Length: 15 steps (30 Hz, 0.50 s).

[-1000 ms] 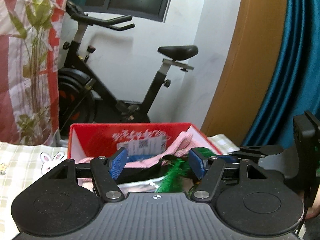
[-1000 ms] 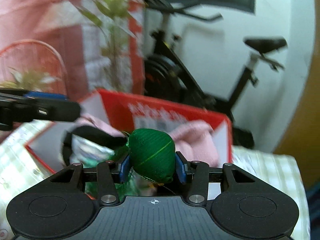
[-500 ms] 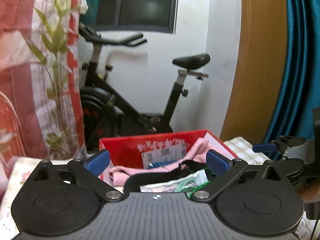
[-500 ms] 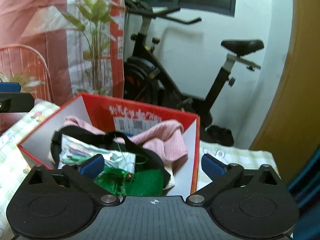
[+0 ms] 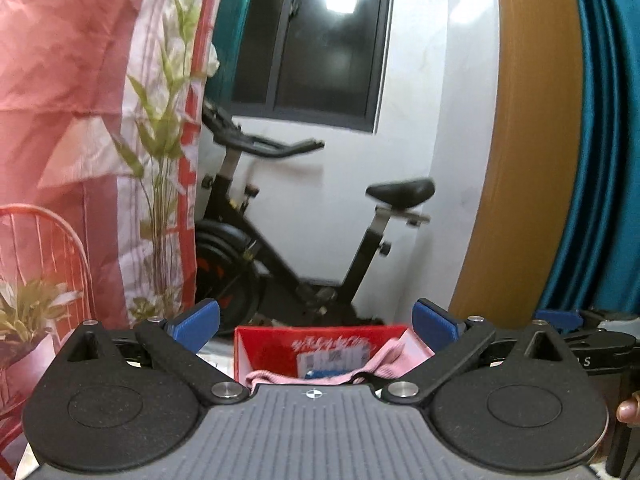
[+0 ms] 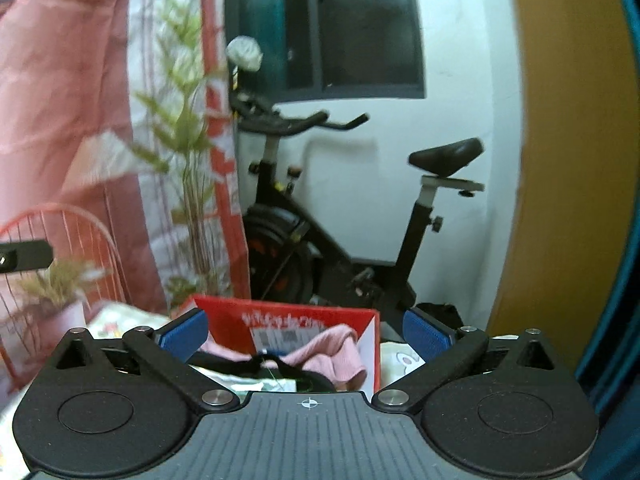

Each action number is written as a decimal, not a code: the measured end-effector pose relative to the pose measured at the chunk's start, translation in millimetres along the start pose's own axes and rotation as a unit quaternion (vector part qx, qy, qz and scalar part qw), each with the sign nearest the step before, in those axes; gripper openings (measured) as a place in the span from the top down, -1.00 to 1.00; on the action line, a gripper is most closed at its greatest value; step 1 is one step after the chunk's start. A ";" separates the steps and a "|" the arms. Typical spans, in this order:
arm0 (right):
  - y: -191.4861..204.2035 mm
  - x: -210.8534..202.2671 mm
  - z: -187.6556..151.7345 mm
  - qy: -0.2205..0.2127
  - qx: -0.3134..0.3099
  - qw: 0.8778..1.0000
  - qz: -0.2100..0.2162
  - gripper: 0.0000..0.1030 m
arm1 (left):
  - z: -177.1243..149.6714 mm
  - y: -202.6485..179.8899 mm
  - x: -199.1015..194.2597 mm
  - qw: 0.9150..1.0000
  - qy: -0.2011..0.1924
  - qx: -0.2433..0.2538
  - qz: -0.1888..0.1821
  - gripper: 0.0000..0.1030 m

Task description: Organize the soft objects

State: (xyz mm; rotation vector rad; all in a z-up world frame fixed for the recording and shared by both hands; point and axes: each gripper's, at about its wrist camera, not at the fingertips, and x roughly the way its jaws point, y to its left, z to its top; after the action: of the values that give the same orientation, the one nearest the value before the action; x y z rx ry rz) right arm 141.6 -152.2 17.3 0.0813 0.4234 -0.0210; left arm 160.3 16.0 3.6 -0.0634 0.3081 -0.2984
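Jaws: both pairs spread, nothing between | red box (image 6: pixel 362 322) with pink cloth (image 6: pixel 332 348) below, beyond both

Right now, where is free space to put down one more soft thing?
The red box is crowded: pink cloth and a black strap fill it. Bare checked tablecloth shows right of the box, and a patch left of it.

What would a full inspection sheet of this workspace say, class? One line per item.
Surface: checked cloth with cartoon prints, mostly hidden.
Job's things: red box holding a pink cloth, a black strap and other soft items.
Clutter: nothing seen.
Grippers: left gripper and right gripper both open, empty.
Cables: nothing seen.
Surroundings: exercise bike, plant, dark window, blue curtain.
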 end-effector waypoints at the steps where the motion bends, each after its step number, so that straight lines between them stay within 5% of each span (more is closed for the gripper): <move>1: 0.2 -9.9 6.3 -0.001 0.010 1.000 -0.010 -0.99 | 5.0 -1.8 -8.3 1.000 -0.002 -0.004 0.000 -1.00; 15: 9.6 -152.1 37.7 -0.090 0.022 0.994 -0.048 -0.99 | 33.4 -38.5 -102.4 0.997 -0.041 0.013 0.070 -1.00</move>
State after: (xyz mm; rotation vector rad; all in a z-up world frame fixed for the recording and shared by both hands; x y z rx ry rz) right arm 18.8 -145.2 114.8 0.1017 0.2453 -0.1316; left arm 66.7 10.4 69.2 -0.0283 0.2263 -0.1603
